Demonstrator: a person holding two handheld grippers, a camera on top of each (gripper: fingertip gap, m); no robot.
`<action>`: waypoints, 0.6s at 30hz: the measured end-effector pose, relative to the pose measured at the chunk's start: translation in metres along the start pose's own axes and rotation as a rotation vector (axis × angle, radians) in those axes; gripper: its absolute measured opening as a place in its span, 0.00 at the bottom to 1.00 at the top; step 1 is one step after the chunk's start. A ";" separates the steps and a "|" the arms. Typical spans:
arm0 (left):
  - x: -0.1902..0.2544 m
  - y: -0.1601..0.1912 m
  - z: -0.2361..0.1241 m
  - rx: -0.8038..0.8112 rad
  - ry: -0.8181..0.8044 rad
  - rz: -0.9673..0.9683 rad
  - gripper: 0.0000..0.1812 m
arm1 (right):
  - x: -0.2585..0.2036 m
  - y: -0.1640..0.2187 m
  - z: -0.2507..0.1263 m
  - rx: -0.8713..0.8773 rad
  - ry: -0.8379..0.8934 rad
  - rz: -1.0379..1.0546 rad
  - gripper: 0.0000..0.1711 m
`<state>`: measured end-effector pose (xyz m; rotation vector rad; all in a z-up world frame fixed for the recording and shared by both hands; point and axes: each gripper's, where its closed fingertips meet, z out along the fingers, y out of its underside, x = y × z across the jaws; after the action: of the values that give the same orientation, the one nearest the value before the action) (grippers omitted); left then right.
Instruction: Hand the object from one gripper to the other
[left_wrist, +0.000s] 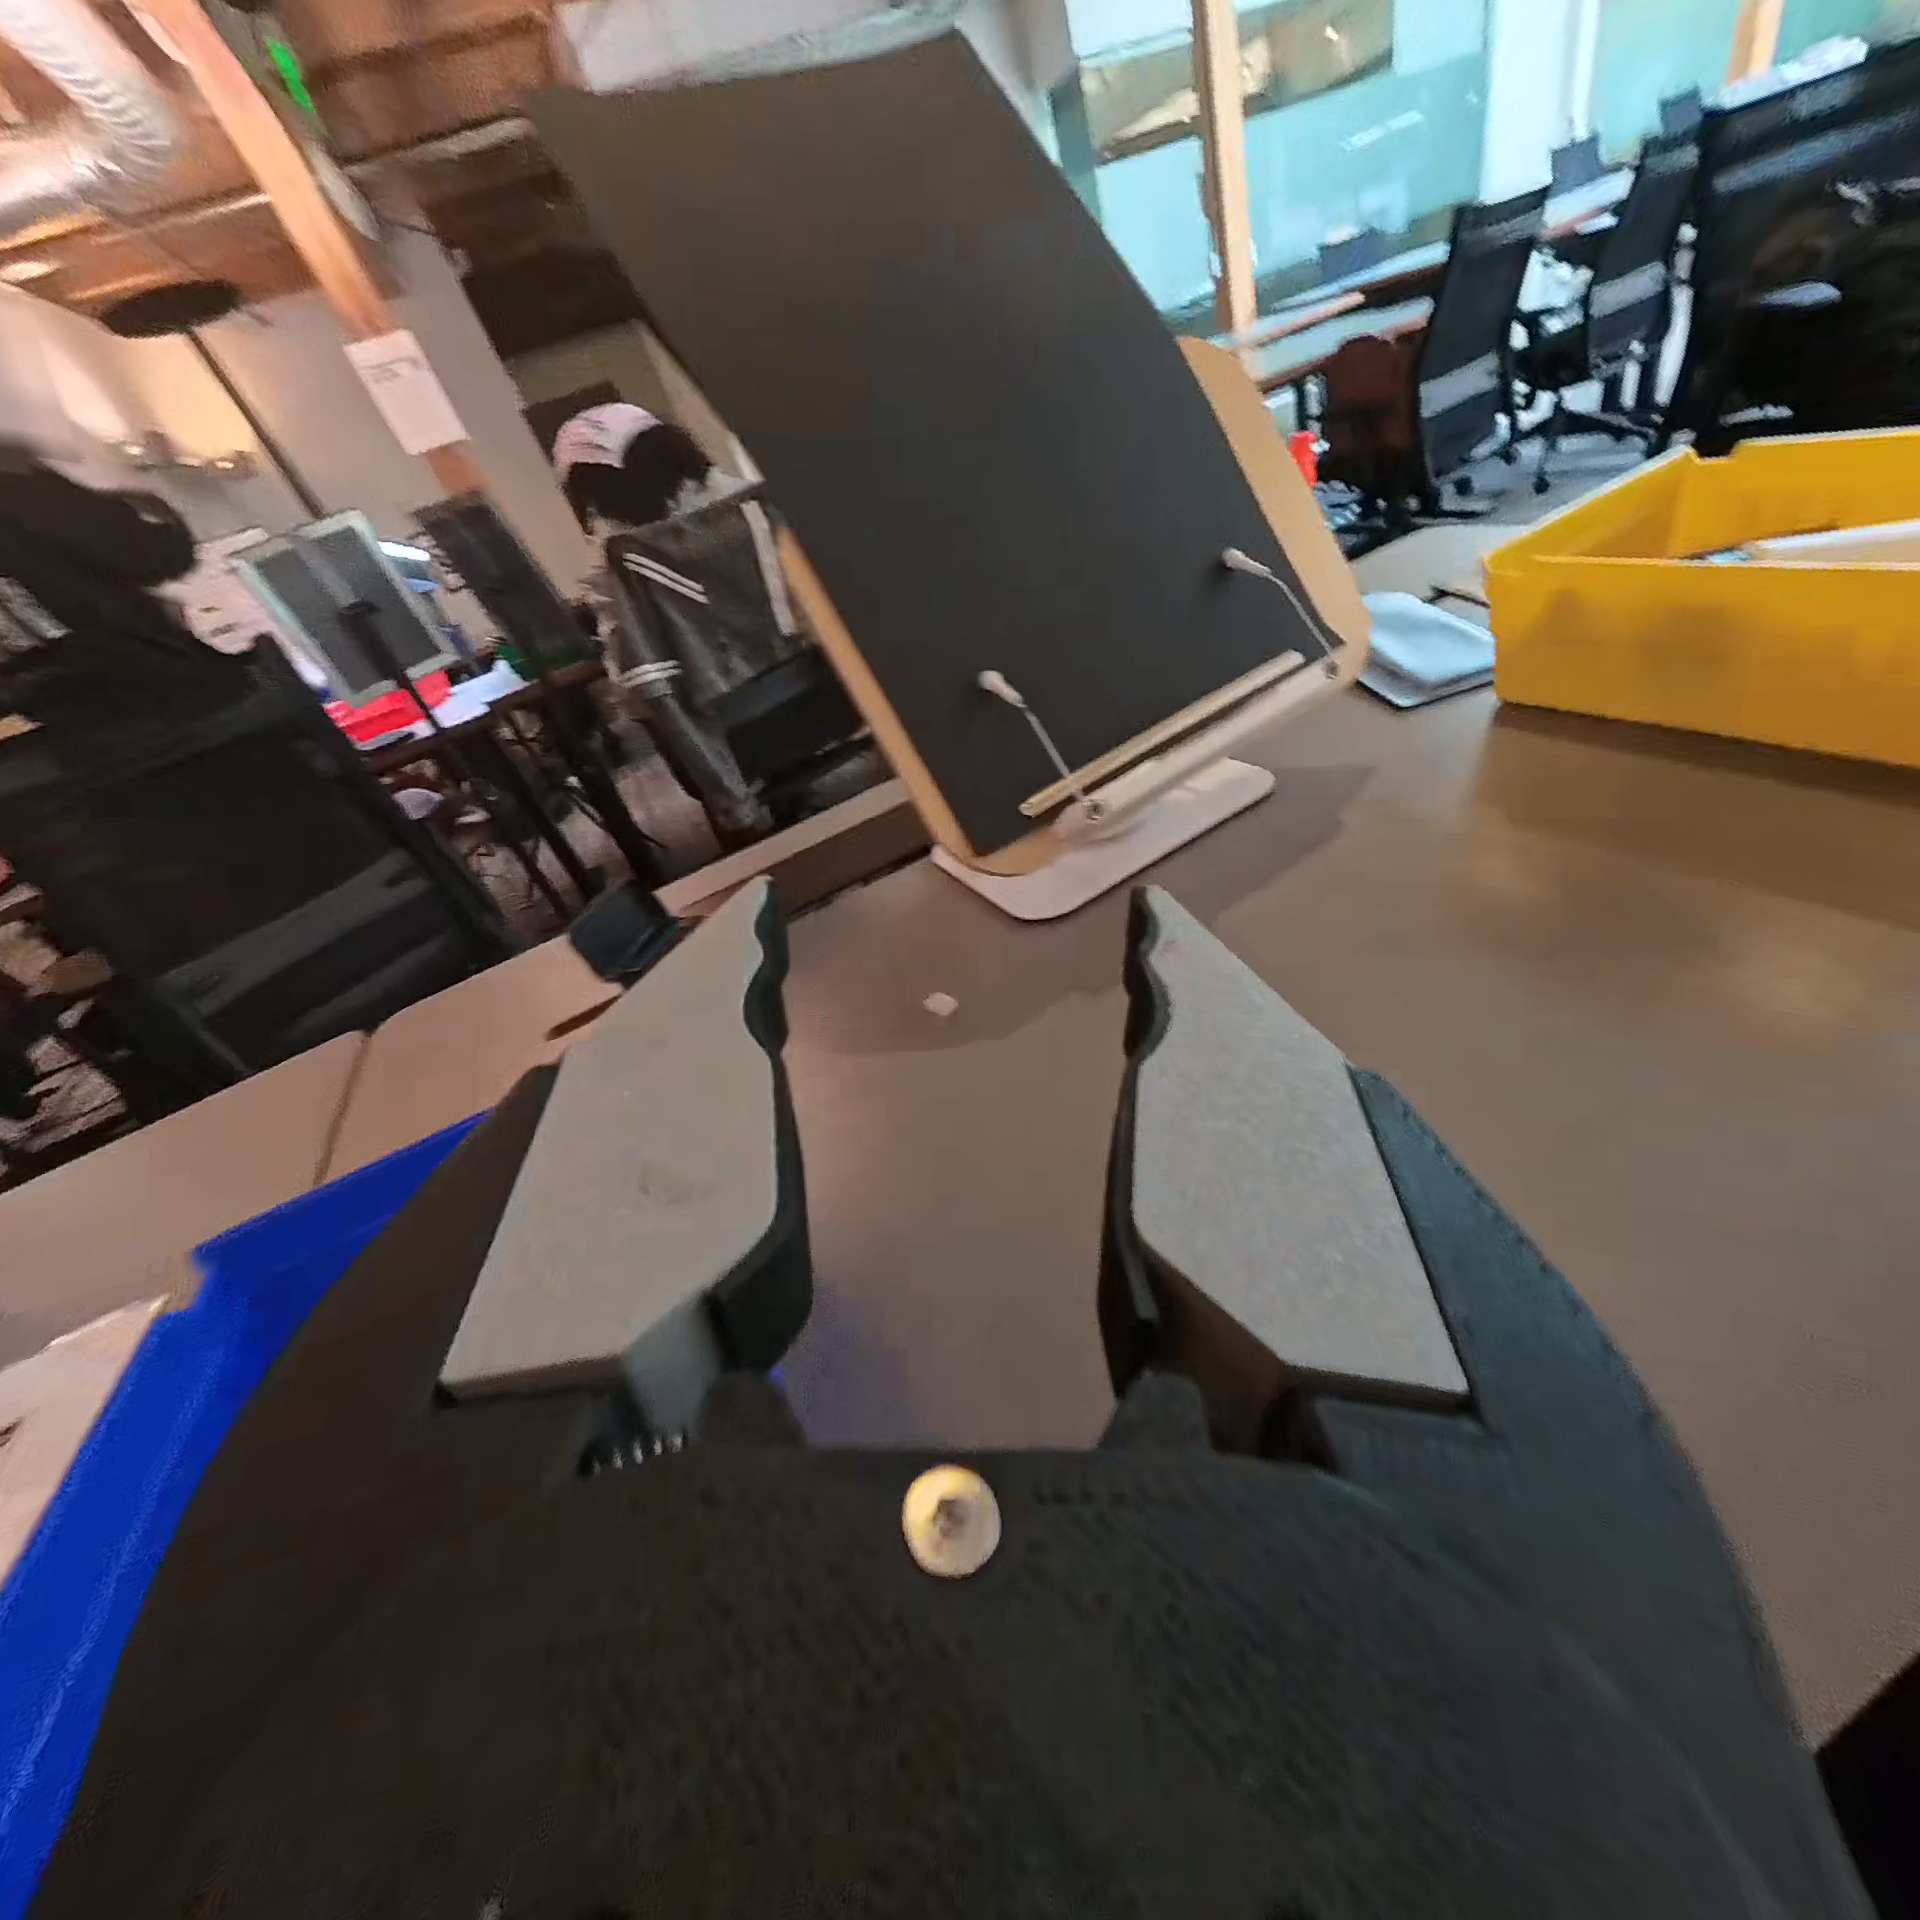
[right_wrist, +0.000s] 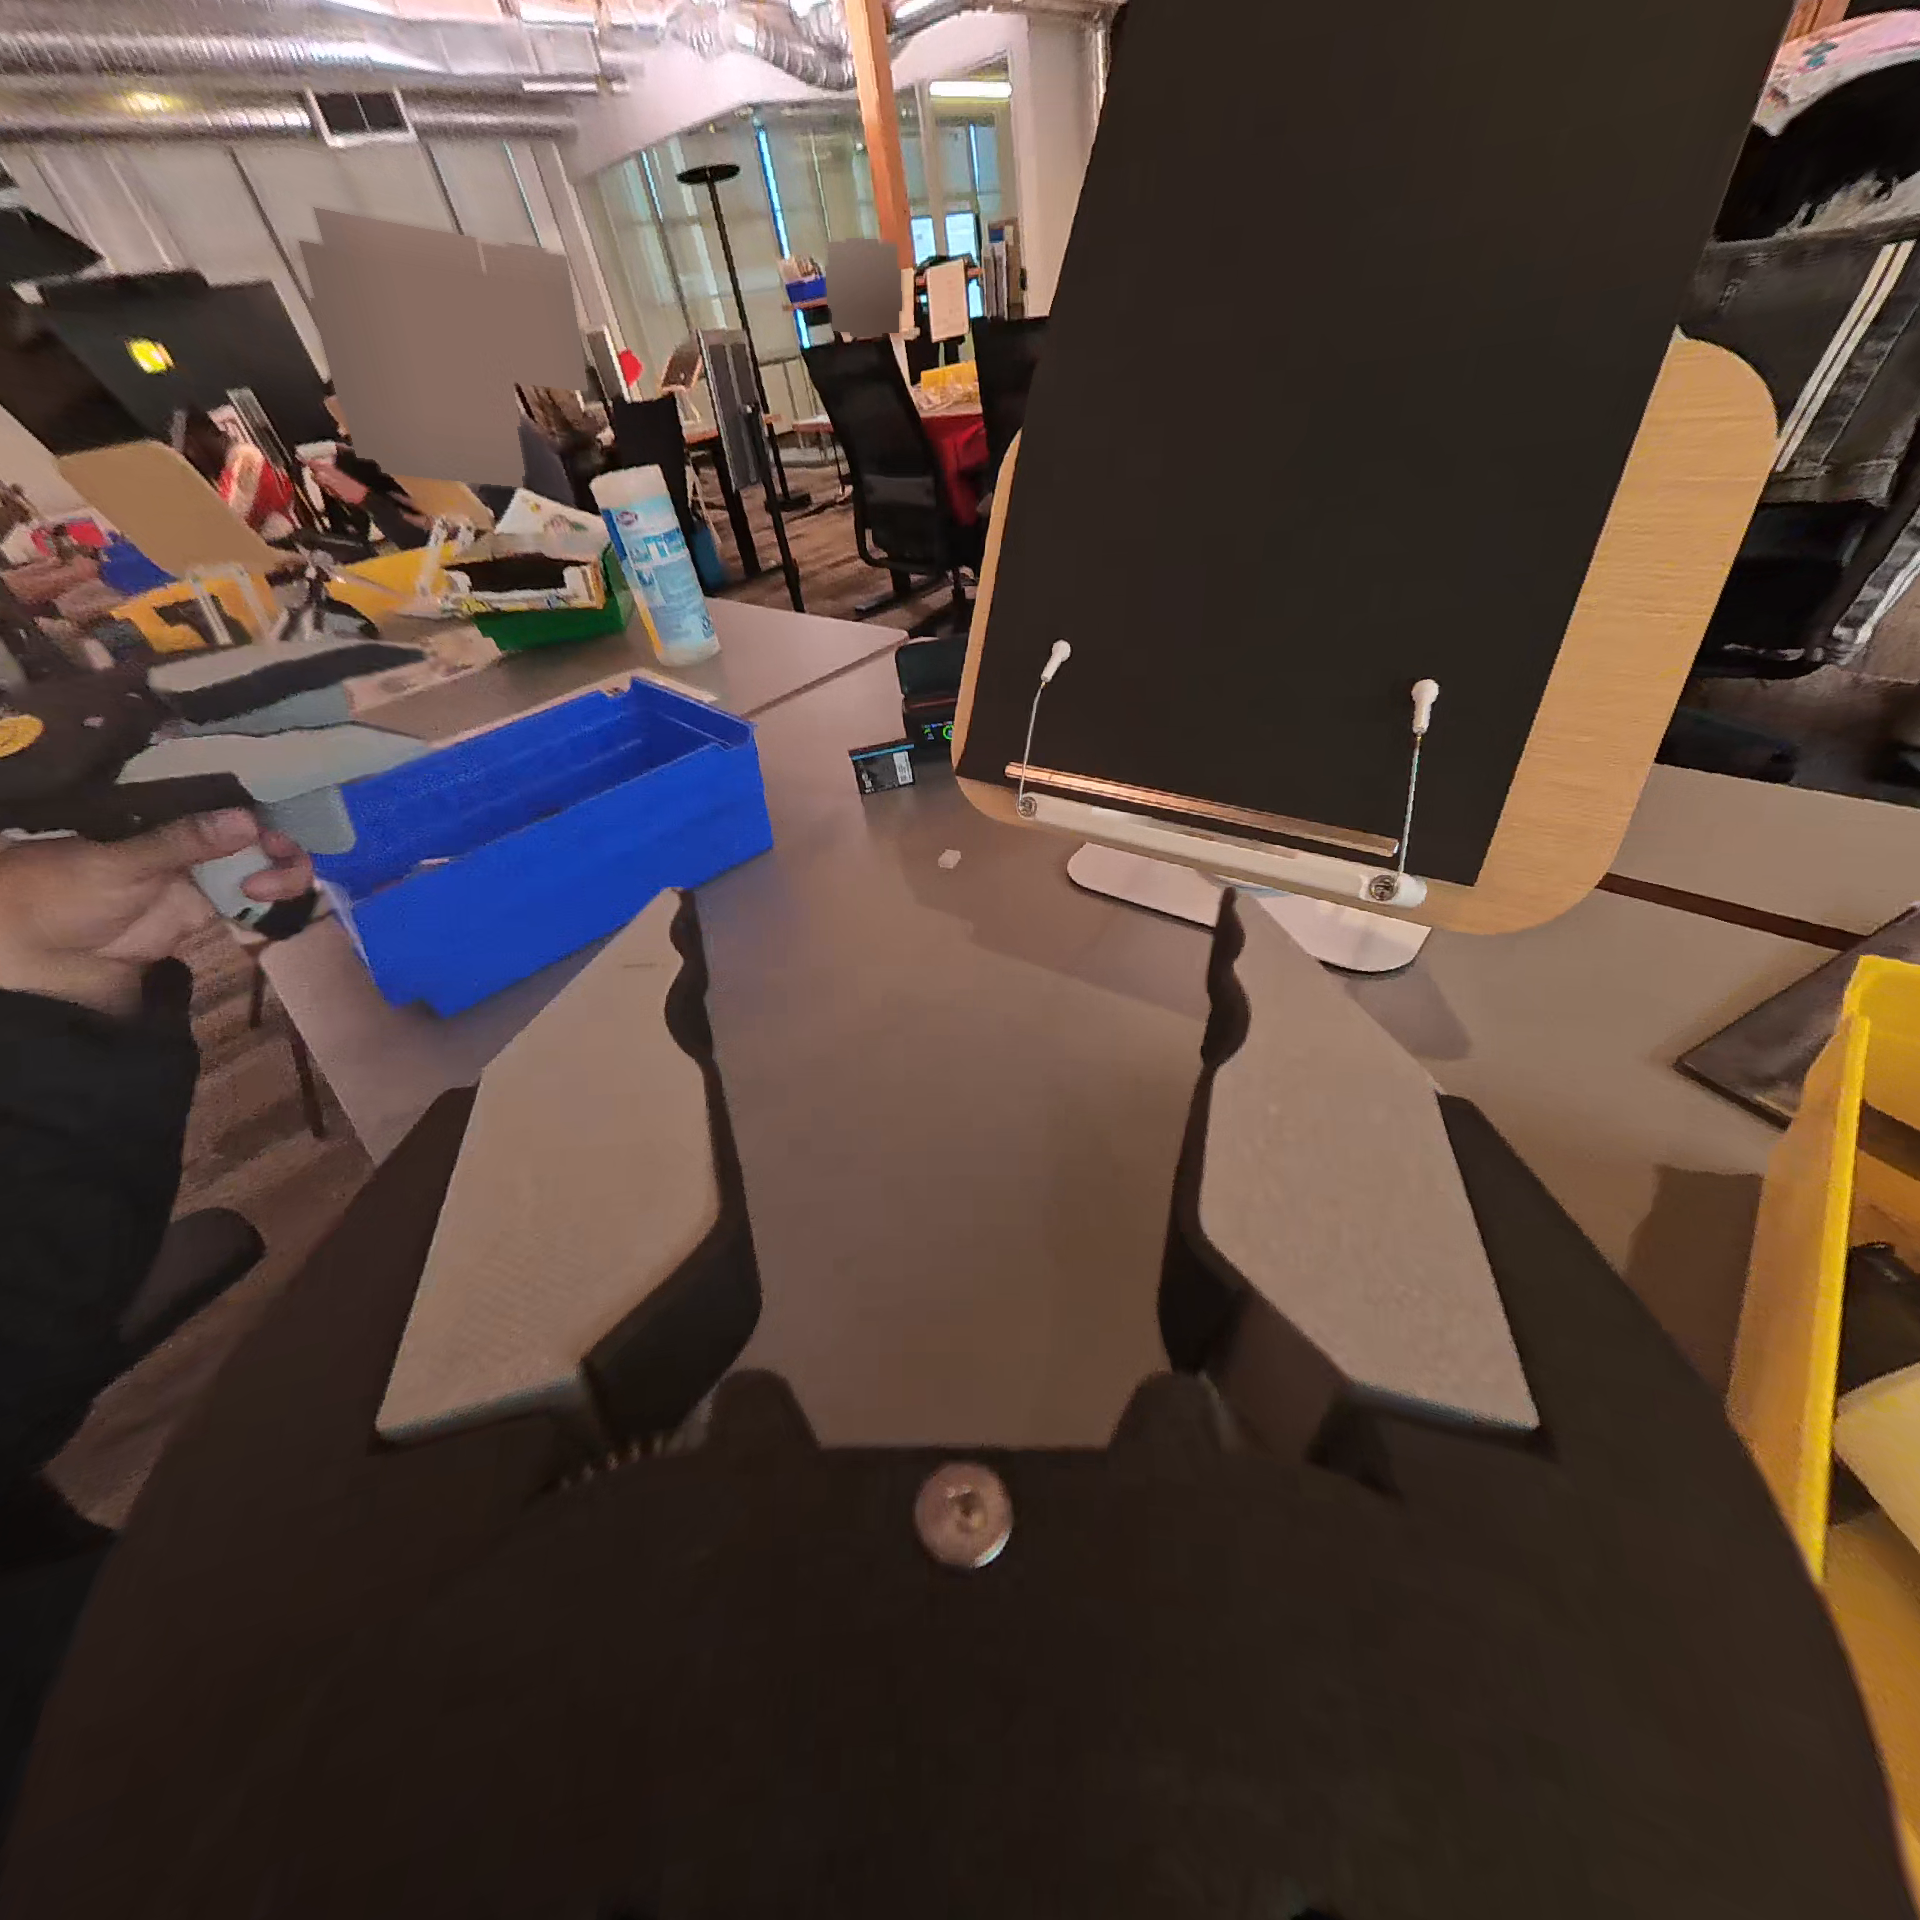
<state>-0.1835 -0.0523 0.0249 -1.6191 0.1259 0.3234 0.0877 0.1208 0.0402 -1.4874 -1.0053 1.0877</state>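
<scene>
A: Is the room brightly lit?
B: Yes. Soft shadows are thrown on the worktop (right_wrist: 935, 1091), and light is given by ceiling lamps and windows.
A: Is anything blurred?
B: The left view is smeared. Edges are bent.

The left tongs (left_wrist: 954, 966) gape empty over the table (left_wrist: 1558, 987), facing a book stand (left_wrist: 935, 468).

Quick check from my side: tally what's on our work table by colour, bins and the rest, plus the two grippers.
Blue: 1, blue bin
Yellow: 1, yellow bin
Black and wood: 1, book stand
White: 1, small white scrap
Black and grey: 2, left gripper and right gripper, both open and holding nothing
Total: 6
</scene>
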 end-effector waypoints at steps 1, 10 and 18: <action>-0.010 0.000 -0.009 0.020 -0.029 -0.010 0.35 | -0.002 -0.002 0.000 0.013 0.002 -0.004 0.55; -0.075 -0.022 -0.064 0.093 -0.170 -0.059 0.38 | -0.025 -0.025 -0.013 0.113 0.069 -0.096 0.63; -0.117 -0.013 -0.116 0.084 -0.329 -0.025 0.32 | -0.054 -0.043 -0.019 0.210 -0.006 -0.102 0.56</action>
<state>-0.2761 -0.1795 0.0754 -1.4623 -0.1301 0.5526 0.0901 0.0711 0.0920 -1.2519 -0.9303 1.0902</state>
